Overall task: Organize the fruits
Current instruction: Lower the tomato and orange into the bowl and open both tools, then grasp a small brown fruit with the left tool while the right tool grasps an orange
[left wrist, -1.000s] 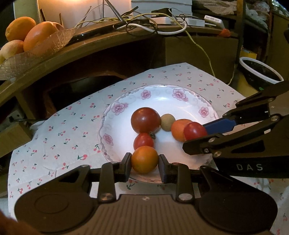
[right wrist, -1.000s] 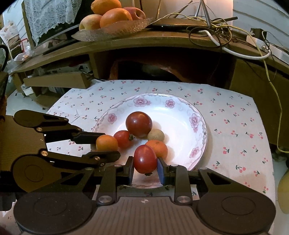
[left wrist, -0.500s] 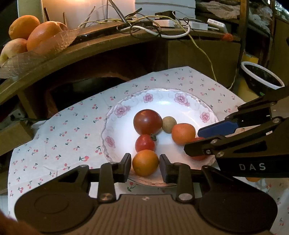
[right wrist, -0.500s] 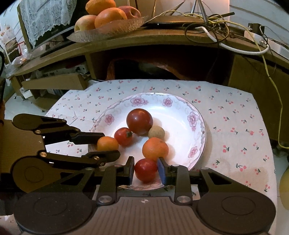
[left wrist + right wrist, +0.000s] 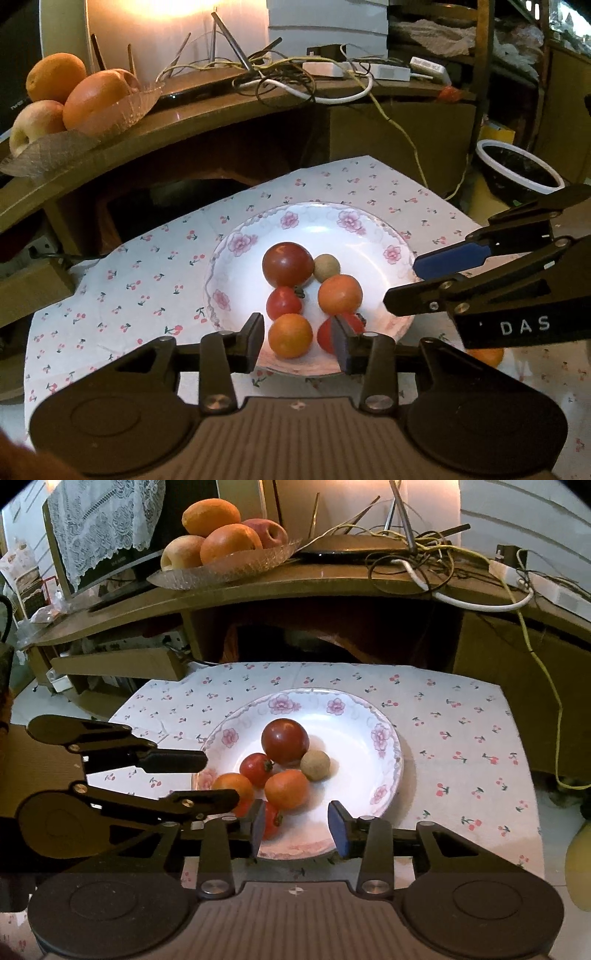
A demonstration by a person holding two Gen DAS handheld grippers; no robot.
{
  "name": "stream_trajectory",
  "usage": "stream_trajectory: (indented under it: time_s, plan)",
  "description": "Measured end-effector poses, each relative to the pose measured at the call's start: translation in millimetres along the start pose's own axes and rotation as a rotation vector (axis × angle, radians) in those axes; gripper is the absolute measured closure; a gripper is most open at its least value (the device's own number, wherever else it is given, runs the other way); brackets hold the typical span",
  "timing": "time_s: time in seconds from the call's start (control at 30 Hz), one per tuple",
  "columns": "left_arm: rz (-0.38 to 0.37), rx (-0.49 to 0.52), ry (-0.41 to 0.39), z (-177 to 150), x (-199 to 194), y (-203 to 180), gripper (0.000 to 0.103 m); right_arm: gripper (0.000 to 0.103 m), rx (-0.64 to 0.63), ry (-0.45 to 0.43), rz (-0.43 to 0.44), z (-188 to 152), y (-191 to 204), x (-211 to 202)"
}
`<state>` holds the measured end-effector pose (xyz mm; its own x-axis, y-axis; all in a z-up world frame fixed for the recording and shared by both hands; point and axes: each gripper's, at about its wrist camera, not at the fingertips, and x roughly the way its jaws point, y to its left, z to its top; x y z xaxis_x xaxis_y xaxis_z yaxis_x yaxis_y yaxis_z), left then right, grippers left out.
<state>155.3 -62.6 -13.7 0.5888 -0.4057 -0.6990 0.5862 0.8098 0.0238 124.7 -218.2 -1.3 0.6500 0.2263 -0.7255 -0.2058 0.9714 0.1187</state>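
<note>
A white flowered plate [image 5: 373, 225] [image 5: 384, 768] holds several fruits: a large dark red tomato [image 5: 287, 264] [image 5: 284, 740], a small tan ball [image 5: 326, 268] [image 5: 314, 764], a small red tomato [image 5: 283, 302] [image 5: 256, 768], two orange fruits [image 5: 340, 294] [image 5: 290, 335] and a red tomato [image 5: 327, 334] [image 5: 272, 819] at the near rim. My left gripper [image 5: 300, 343] is open around the near orange fruit, pads apart from it. My right gripper [image 5: 296, 827] is open and empty, the red tomato beside its left pad.
A glass bowl [image 5: 110, 110] [image 5: 221, 568] of oranges and apples stands on the wooden shelf behind, next to tangled cables [image 5: 295, 85]. The plate rests on a cherry-print cloth [image 5: 461, 720]. A white-rimmed bowl [image 5: 517, 170] stands at the far right.
Both grippers opened. The left let go of the orange fruit and the right let go of the red tomato; both fruits now lie at the plate's near rim. Both grippers drew back slightly.
</note>
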Motion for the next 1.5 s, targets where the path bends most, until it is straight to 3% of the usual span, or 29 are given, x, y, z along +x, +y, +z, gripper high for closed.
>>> stream_trajectory:
  time_s: [0.27,0.5,0.63,0.87,1.23,1.5]
  plan:
    - [-0.001,0.003,0.011,-12.4,-21.0,-3.0,0.058,0.062,0.015,-0.014,-0.025,-11.3,-2.4,-19.8]
    - [0.043,-0.036,0.046,-32.5,-38.3,15.6,0.057,0.061,0.020,-0.006,-0.028,-23.3,7.4,-32.2]
    - [0.069,-0.066,0.081,-46.9,-40.6,27.2,0.057,0.061,0.007,0.013,-0.019,-29.2,17.9,-33.9]
    - [0.049,-0.045,0.117,-66.1,-35.4,25.4,0.057,0.059,0.026,0.016,-0.039,-38.6,23.9,-45.0]
    - [0.066,-0.022,0.152,-67.8,-13.3,18.6,0.058,0.057,0.056,0.024,-0.101,-56.2,8.8,-54.4]
    - [0.052,-0.022,0.120,-64.5,-20.6,11.6,0.066,0.057,0.057,0.074,-0.085,-67.9,-4.5,-41.3]
